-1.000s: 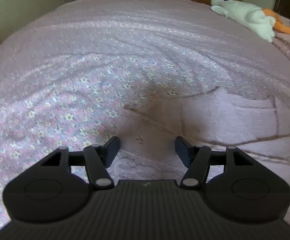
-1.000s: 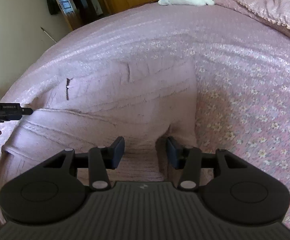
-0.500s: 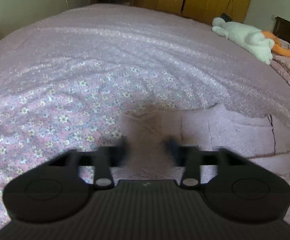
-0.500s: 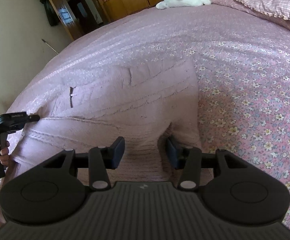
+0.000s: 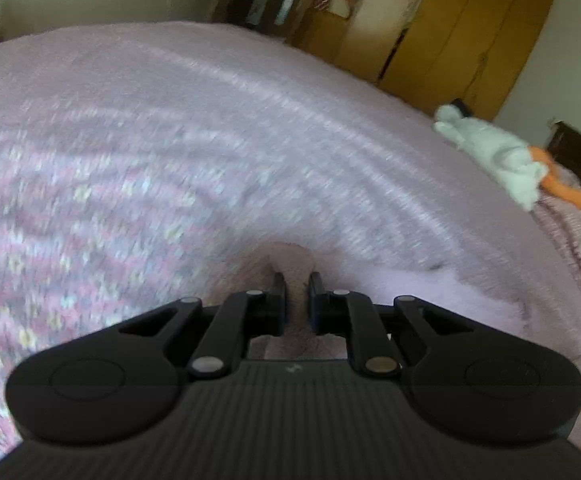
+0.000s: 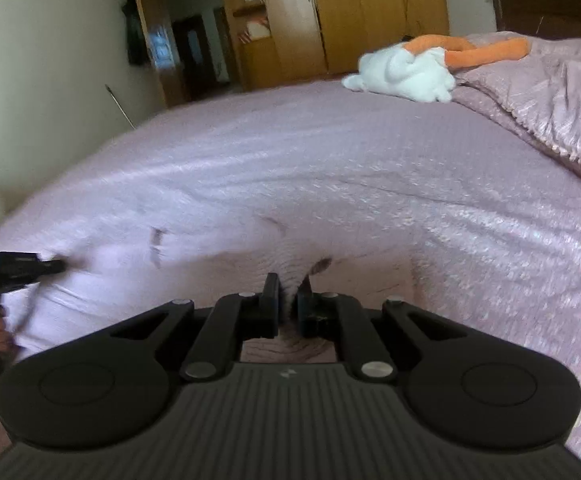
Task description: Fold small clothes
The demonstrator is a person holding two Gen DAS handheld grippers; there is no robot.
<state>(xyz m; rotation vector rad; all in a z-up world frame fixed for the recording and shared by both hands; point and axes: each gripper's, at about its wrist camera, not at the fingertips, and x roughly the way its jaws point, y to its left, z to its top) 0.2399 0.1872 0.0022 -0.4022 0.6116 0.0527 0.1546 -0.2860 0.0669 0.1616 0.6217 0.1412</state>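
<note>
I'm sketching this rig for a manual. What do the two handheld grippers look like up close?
Both match: the left gripper and right gripper are matte black, with a ribbed body, two round side discs, angled link arms on silver pivot pins and flat rectangular fingers. A small pale logo marks each body. From the right wrist view, the left gripper shows a pistol-style handle; any lettering is blurred.
</note>
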